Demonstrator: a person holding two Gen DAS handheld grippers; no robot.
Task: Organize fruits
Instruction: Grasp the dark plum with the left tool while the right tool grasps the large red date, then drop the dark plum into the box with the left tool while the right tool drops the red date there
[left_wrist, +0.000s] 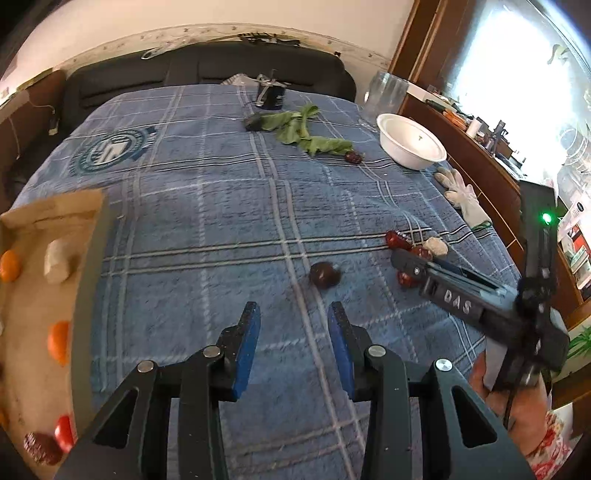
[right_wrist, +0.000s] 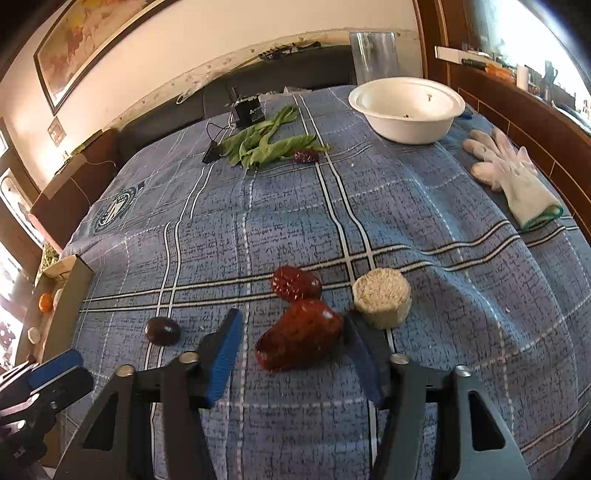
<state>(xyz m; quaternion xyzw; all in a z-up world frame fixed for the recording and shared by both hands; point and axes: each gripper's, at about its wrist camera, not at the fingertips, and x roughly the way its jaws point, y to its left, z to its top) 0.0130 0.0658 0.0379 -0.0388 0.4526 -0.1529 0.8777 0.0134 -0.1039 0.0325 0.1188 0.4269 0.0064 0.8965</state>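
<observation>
My right gripper (right_wrist: 291, 325) is open, its blue-padded fingers on either side of a red date (right_wrist: 299, 339) on the blue plaid cloth. A second red date (right_wrist: 295, 283) lies just beyond it, and a pale round chunk (right_wrist: 382, 297) lies to its right. A dark round fruit (right_wrist: 162, 331) lies to the left; it also shows in the left wrist view (left_wrist: 324, 274). My left gripper (left_wrist: 293, 314) is open and empty, above the cloth short of that dark fruit. The right gripper (left_wrist: 406, 264) shows there among the dates (left_wrist: 397, 240). A cardboard tray (left_wrist: 55, 210) at left holds orange, red and pale pieces.
A white bowl (right_wrist: 406, 127) stands at the back right, with a clear jar (right_wrist: 375, 55) behind it. Green leaves (right_wrist: 266, 144) and another date (right_wrist: 306, 156) lie at the back. A white glove (right_wrist: 513, 177) lies at the right edge. A black box (right_wrist: 249, 112) stands beyond the leaves.
</observation>
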